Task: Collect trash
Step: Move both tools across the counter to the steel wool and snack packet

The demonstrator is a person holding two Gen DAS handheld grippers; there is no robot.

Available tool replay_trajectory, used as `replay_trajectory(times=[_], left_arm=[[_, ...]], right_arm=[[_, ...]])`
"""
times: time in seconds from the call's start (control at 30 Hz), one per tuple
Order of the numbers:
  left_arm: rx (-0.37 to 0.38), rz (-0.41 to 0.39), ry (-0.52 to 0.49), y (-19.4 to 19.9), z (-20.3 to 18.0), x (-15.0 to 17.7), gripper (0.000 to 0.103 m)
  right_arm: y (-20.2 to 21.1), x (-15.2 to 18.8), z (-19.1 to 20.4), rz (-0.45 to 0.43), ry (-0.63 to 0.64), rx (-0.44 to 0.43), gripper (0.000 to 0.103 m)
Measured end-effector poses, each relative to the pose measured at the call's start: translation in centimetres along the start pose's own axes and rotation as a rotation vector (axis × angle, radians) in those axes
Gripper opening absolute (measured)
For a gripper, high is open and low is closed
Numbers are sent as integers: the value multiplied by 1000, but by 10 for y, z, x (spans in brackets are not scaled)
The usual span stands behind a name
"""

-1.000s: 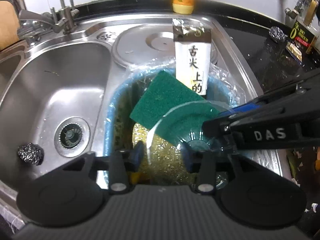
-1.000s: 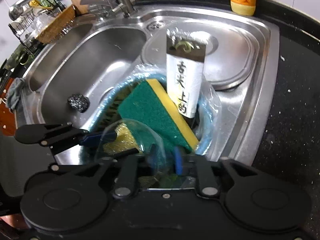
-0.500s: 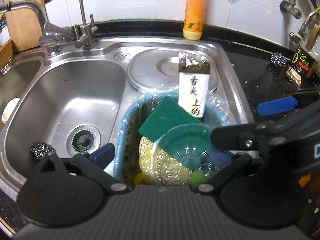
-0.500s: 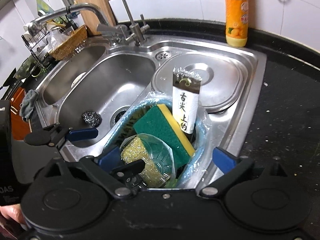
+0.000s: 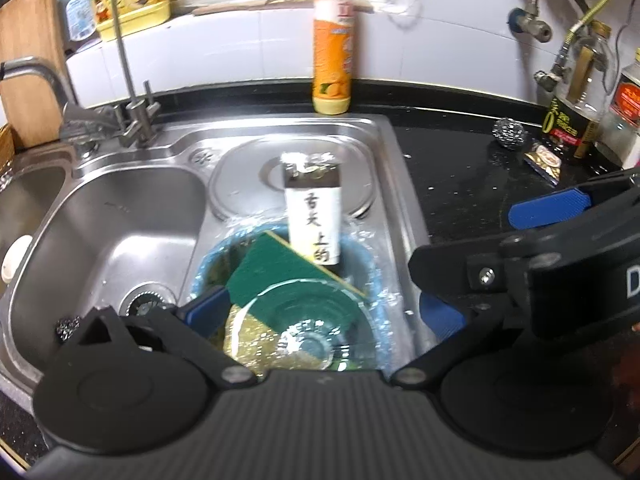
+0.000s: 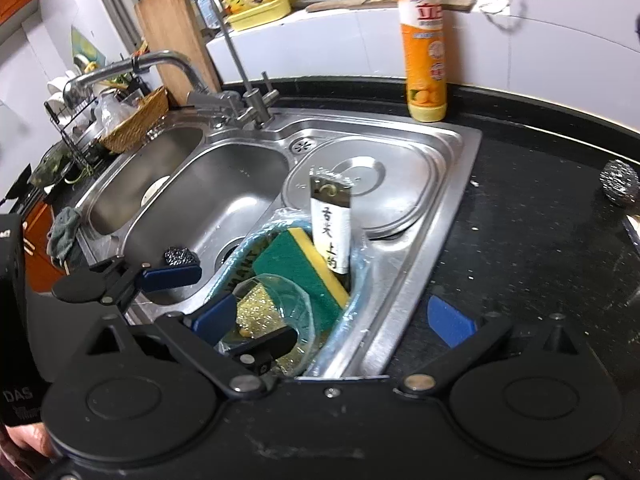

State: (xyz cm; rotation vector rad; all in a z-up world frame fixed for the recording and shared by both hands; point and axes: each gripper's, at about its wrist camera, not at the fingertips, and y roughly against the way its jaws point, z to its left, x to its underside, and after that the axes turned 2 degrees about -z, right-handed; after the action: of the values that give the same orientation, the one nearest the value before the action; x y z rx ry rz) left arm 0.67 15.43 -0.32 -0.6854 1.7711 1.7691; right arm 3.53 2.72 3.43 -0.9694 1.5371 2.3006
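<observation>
A blue bin lined with clear plastic [image 5: 376, 276] [image 6: 240, 248] sits in the right part of the steel sink. In it lie a green and yellow sponge [image 5: 276, 276] [image 6: 296, 264], a white packet with black characters [image 5: 314, 216] [image 6: 332, 228] standing upright, a clear plastic lid [image 5: 304, 328] [image 6: 288, 300] and a gold scrubber [image 5: 248, 340] [image 6: 256, 308]. My left gripper [image 5: 320, 312] is open and empty above the bin. My right gripper [image 6: 330, 318] is open and empty above the bin's near edge; it also shows in the left wrist view [image 5: 548, 204].
The sink basin [image 5: 120, 240] holds a steel wool ball [image 5: 66, 328] [image 6: 180, 258] by the drain. An orange detergent bottle [image 5: 332, 52] [image 6: 424, 44] stands behind the sink. Another steel wool ball [image 5: 508, 132] [image 6: 618, 188], a small packet [image 5: 544, 160] and bottles stand on the black counter [image 6: 540, 240] at right. Faucets [image 6: 240, 92] at back left.
Both grippers opened and pulled back and up from the bin. The clear lid was let go and now lies in the bin on the sponge and scrubber.
</observation>
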Motion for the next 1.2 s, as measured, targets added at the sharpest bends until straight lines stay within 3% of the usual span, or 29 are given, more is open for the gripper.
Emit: replay_trajectory(times=[0.37, 0.5, 1.1, 1.2], left_arm=[[82, -9, -69, -1, -50, -8, 103], [93, 0, -97, -10, -74, -16, 103], [135, -20, -184, -80, -182, -88, 103], [138, -30, -183, -97, -194, -105, 103]], right_arm=[[38, 16, -47, -74, -95, 17, 103], [52, 25, -73, -110, -131, 74, 103], [96, 29, -245, -199, -418, 295, 103], [91, 23, -274, -206, -473, 320, 97]])
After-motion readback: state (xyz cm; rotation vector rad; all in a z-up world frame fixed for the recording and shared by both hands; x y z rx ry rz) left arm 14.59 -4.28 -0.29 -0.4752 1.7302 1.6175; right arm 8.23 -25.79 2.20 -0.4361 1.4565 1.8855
